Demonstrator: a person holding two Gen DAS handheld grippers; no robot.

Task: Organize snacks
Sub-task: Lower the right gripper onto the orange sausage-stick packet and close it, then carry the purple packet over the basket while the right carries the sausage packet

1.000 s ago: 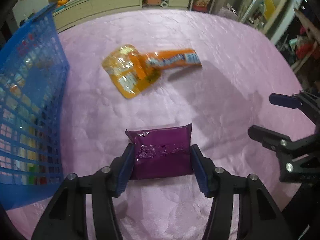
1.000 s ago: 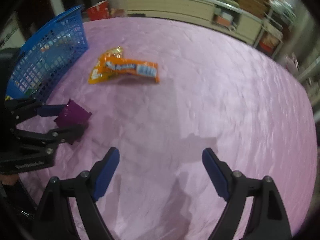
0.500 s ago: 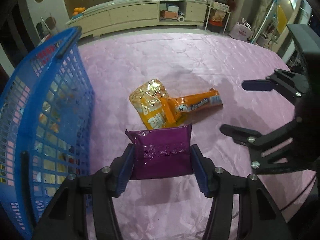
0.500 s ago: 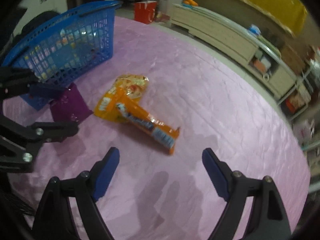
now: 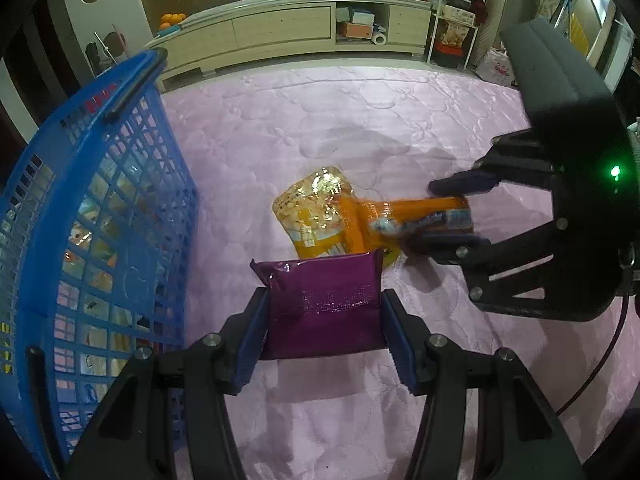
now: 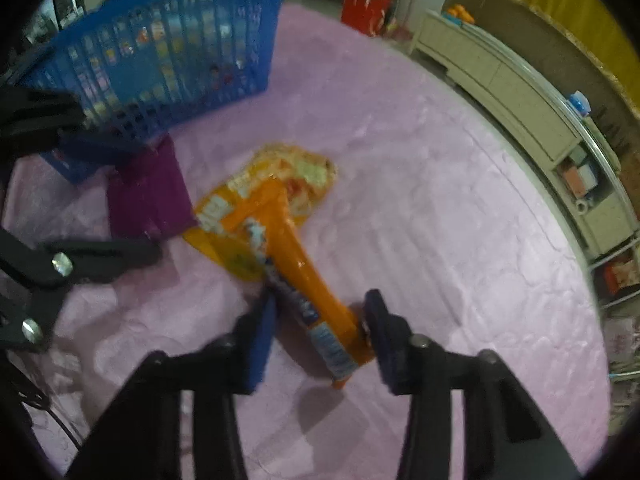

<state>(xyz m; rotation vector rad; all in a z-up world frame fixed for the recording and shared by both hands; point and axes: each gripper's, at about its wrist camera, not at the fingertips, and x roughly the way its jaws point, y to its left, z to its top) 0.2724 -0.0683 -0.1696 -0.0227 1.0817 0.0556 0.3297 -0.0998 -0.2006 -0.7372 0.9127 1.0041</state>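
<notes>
My left gripper (image 5: 325, 294) is shut on a purple snack packet (image 5: 320, 320) and holds it above the pink quilted surface, beside the blue basket (image 5: 100, 168). A long orange packet (image 6: 296, 256) lies across a yellow-orange pouch (image 6: 280, 176) in the middle. My right gripper (image 6: 320, 312) straddles the near end of the long orange packet, and its jaws are closing with the pads against the packet's sides. In the left wrist view the right gripper (image 5: 424, 216) reaches in from the right onto that packet (image 5: 404, 216).
The blue basket (image 6: 160, 52) stands at the left and holds several snacks. A long cream cabinet (image 5: 280, 28) runs beyond the far edge of the pink surface (image 5: 360, 112). A red bin (image 6: 366, 10) stands on the floor behind.
My right gripper swung in over the orange packets, rolled, and narrowed its jaws around the long packet. The left gripper drifted slightly with the purple packet still in it.
</notes>
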